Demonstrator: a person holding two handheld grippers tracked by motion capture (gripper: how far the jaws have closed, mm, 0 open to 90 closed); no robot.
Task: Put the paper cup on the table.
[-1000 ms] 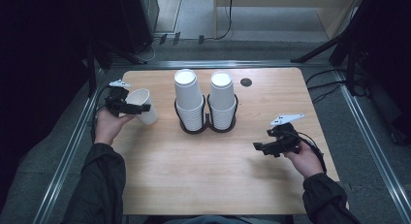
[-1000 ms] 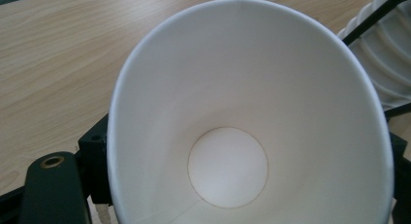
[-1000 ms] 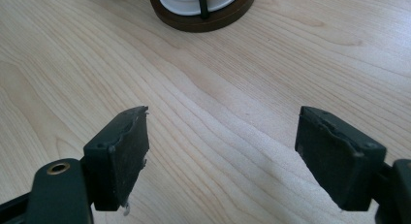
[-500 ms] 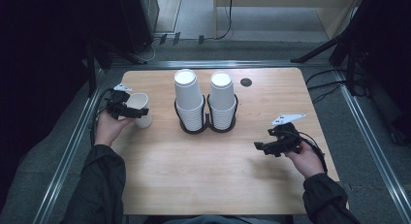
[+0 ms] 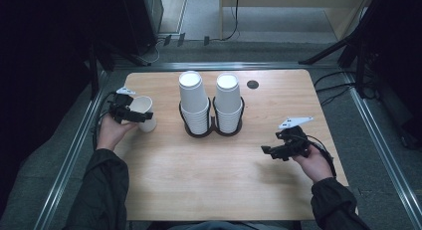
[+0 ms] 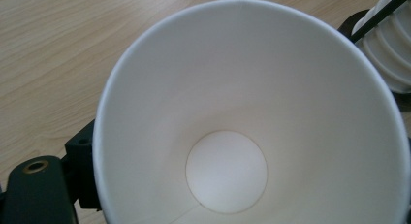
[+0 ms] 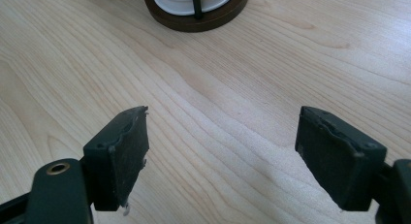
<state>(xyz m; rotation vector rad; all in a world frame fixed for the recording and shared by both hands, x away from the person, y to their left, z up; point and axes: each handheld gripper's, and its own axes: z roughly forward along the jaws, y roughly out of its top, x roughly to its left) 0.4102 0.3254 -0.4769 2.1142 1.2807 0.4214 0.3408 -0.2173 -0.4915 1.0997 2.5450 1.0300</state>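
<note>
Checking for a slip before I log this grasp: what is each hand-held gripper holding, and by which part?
The left hand-held gripper has the single white paper cup by its rim, jaws just opening. The right hand-held gripper holds nothing.

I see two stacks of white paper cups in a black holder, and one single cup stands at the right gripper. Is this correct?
Not quite. In the high view, the single paper cup stands at the left gripper, not the right gripper, whose jaws hold nothing. The two cup stacks do sit in the black holder.

dark olive sleeves cover both forearms. each black gripper, left gripper [image 5: 142,116] and right gripper [image 5: 267,151], carries a pale three-cornered plate and trailing black cable; brass-ringed screw holes, worn pad edges.
</note>
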